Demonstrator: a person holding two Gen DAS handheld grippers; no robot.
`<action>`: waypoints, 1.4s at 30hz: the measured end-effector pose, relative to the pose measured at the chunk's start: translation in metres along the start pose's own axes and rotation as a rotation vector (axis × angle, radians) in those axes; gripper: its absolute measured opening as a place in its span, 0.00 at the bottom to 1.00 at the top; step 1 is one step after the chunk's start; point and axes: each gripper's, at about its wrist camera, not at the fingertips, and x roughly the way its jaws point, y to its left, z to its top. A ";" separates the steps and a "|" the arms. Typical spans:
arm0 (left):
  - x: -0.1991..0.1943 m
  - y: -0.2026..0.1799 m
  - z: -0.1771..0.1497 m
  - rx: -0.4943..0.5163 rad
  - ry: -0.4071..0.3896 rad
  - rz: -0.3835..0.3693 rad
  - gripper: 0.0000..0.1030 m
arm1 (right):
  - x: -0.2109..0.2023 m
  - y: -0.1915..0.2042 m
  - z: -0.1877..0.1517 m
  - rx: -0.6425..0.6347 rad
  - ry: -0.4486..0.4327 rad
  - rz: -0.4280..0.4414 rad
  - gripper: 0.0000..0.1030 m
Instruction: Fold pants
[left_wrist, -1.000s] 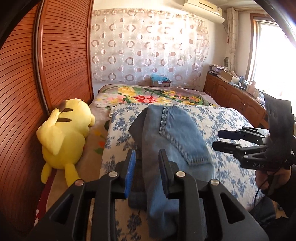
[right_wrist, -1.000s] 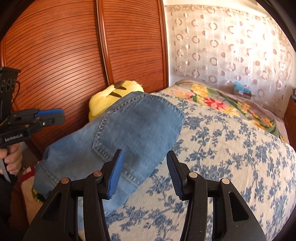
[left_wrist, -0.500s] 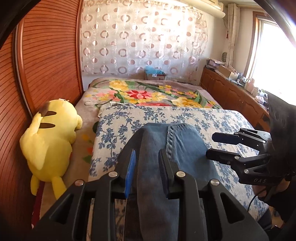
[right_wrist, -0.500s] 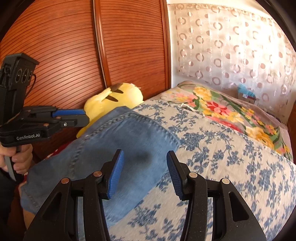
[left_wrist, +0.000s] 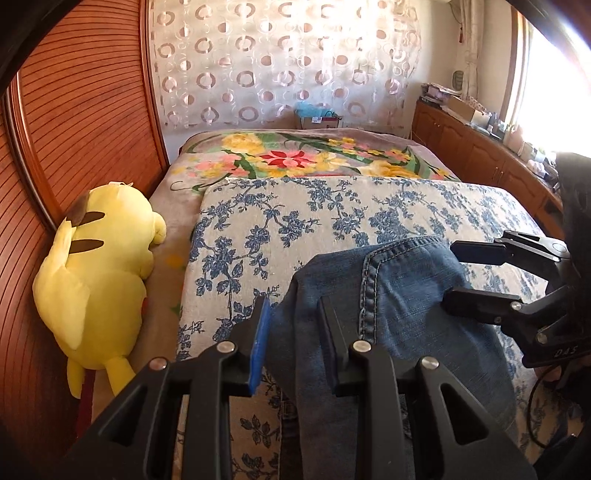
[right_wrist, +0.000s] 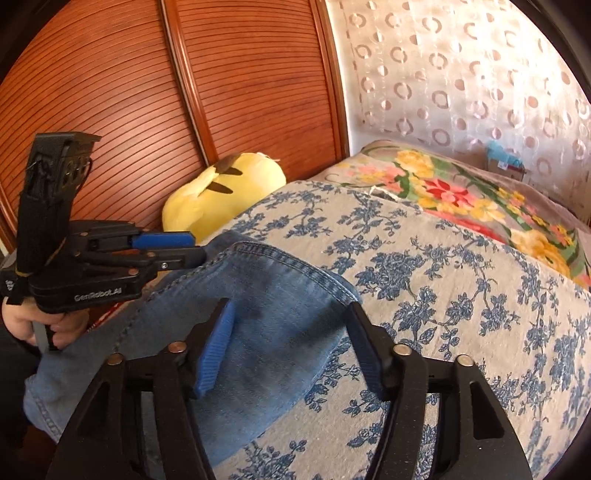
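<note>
Blue denim pants (left_wrist: 399, 295) lie bunched at the near edge of the bed, on the blue-flowered cover (left_wrist: 332, 218); they also show in the right wrist view (right_wrist: 258, 314). My left gripper (left_wrist: 293, 314) is open, its fingers either side of a dark denim fold near the pants' left edge. My right gripper (right_wrist: 291, 332) is open just above the denim, gripping nothing. In the left wrist view the right gripper (left_wrist: 458, 275) sits at the pants' right side. In the right wrist view the left gripper (right_wrist: 195, 247) hovers at the pants' left edge.
A yellow plush toy (left_wrist: 96, 269) lies at the bed's left side against the wooden slatted wardrobe (left_wrist: 74, 129). A flowered blanket (left_wrist: 306, 155) covers the far end. Wooden cabinets (left_wrist: 480, 155) line the right wall under the window.
The pants have slid toward the near edge of the bed and cover less of the flowered cover. Both grippers have drawn back with them and stayed open.
</note>
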 end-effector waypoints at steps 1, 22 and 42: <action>0.002 0.001 -0.001 -0.002 0.002 -0.001 0.26 | 0.004 -0.001 -0.002 0.000 0.009 -0.001 0.67; -0.044 0.016 -0.020 -0.085 -0.059 0.018 0.52 | 0.018 0.000 -0.006 0.024 0.093 0.083 0.36; -0.075 -0.027 -0.068 -0.067 0.004 -0.093 0.52 | -0.035 -0.006 -0.028 0.004 0.020 -0.050 0.28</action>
